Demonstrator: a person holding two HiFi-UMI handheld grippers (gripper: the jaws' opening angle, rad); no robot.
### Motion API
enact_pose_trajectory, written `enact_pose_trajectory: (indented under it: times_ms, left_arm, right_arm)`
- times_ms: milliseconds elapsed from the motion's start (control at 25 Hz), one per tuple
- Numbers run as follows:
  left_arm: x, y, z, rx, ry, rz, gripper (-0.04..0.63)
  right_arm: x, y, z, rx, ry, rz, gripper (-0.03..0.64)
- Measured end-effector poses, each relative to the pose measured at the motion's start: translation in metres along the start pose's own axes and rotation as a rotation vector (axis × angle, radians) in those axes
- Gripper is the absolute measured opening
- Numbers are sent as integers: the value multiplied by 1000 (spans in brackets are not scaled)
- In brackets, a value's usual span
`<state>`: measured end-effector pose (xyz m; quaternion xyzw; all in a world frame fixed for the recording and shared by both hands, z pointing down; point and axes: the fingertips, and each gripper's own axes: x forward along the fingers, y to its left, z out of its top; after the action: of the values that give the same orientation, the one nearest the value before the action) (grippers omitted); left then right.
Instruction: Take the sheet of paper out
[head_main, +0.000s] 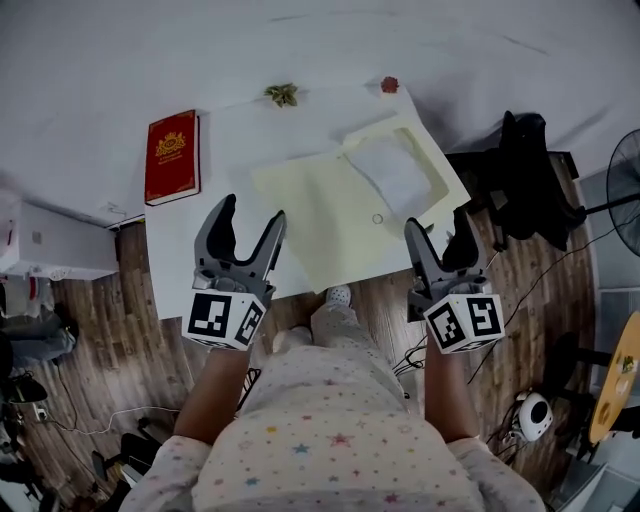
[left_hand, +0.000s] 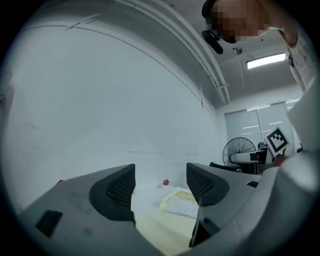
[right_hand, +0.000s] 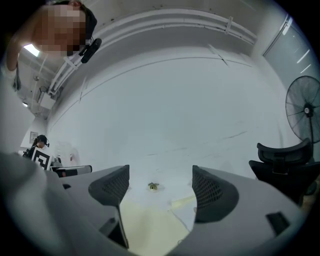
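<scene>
A pale yellow paper folder (head_main: 320, 225) lies open on the white table (head_main: 180, 270). Its window flap is turned back at the far right, and a white sheet of paper (head_main: 392, 172) rests inside it. My left gripper (head_main: 253, 210) hangs open above the table's near edge, left of the folder, with nothing in it. Over the folder's near right corner my right gripper (head_main: 438, 220) is open and empty too. In the left gripper view the folder (left_hand: 162, 230) and the sheet (left_hand: 184, 208) show between the fingers. The right gripper view shows the folder (right_hand: 142, 222) and the sheet (right_hand: 184, 214) below the jaws.
A red book (head_main: 172, 156) lies at the table's far left. A dried green sprig (head_main: 282, 95) and a small red flower (head_main: 389, 85) sit along the far edge. A black chair (head_main: 520, 180) and a fan (head_main: 628, 190) stand to the right, a white box (head_main: 50, 240) to the left.
</scene>
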<state>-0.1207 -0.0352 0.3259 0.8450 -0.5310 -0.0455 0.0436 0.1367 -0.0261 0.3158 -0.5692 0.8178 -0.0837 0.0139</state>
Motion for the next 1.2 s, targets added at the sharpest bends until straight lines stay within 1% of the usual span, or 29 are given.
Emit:
enact_pose_trajectory:
  times_ms: [160,400,600,760,1000,1200]
  left_arm:
    - [36,-5,1,47,7,42,293]
    - [73,-6,7,36,-10,101,293]
    - [89,3,7,27,-17,121,291]
    - [101,8,6,12,-16,96,291]
    - [120,17,8,16,-4,21,290]
    - [132,29,-1,7,16,3,290]
  right_arm:
    - [27,-30,11,-4,-1,30,376]
    - [59,-74,18,-22,18,68,376]
    - [80,-76,26,-28,4,88,377]
    - [90,-73,26,-29,10,79,377]
    - [102,-74,28,-14,16,21,377]
    - [115,-69,21,-10,19,8,376]
